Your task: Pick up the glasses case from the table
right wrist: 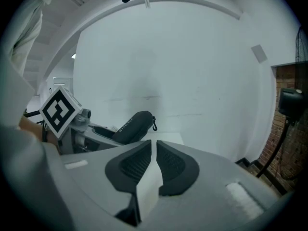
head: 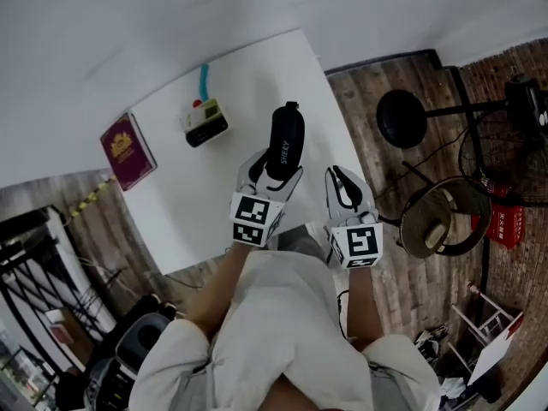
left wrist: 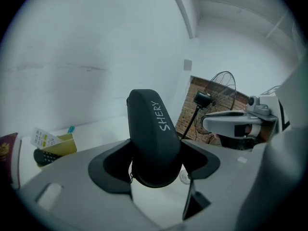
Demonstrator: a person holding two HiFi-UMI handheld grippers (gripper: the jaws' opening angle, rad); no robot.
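Observation:
A black zip glasses case (head: 285, 141) with white lettering is lifted off the white table (head: 188, 204). My left gripper (head: 272, 168) is shut on its near end. In the left gripper view the case (left wrist: 150, 129) stands up between the two dark pads (left wrist: 108, 170) of the left gripper (left wrist: 155, 170) and leans away from the camera. My right gripper (head: 343, 184) hovers just right of the case, over the table's right edge, jaws together and empty. The right gripper view shows the right gripper (right wrist: 154, 154) with its pads almost touching, and the case (right wrist: 134, 126) to its left.
A dark red booklet (head: 127, 151) lies at the table's left edge. A yellow and black gadget (head: 205, 123) with a teal strap sits near the back. On the wooden floor to the right are a black fan stand (head: 402, 118), a round woven basket (head: 443, 219) and a red box (head: 505, 223).

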